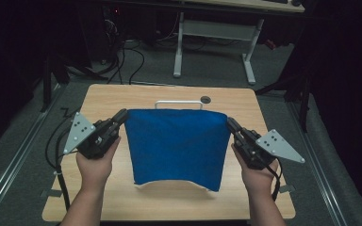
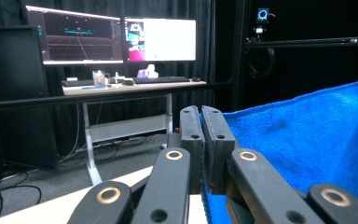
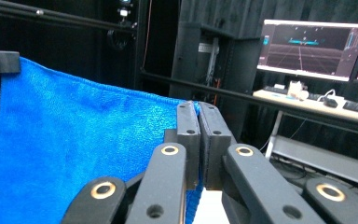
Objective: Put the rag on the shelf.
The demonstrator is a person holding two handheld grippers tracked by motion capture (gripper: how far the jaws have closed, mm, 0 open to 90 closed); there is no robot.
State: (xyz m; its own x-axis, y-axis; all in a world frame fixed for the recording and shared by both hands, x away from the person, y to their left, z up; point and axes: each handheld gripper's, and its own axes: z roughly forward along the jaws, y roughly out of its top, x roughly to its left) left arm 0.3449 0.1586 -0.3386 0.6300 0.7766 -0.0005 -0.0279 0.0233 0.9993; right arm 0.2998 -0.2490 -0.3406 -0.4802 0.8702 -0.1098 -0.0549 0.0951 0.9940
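Tongs (image 1: 122, 116) (image 1: 229, 123) level — cloth (image 1: 176, 143) taut between

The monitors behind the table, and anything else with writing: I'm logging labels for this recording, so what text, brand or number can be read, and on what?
No text can be read.
Left monitor: lines and graphics, lettering too blurred.
Right monitor: bright windows, text too small to read.
Blue cloth, held between the left gripper and the right gripper: no label visible.
Grey plate: holes, no markings.

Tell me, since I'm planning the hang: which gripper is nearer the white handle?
Left. The left gripper sits nearer the white handle; the right gripper is slightly farther, both clamping the blue towel.
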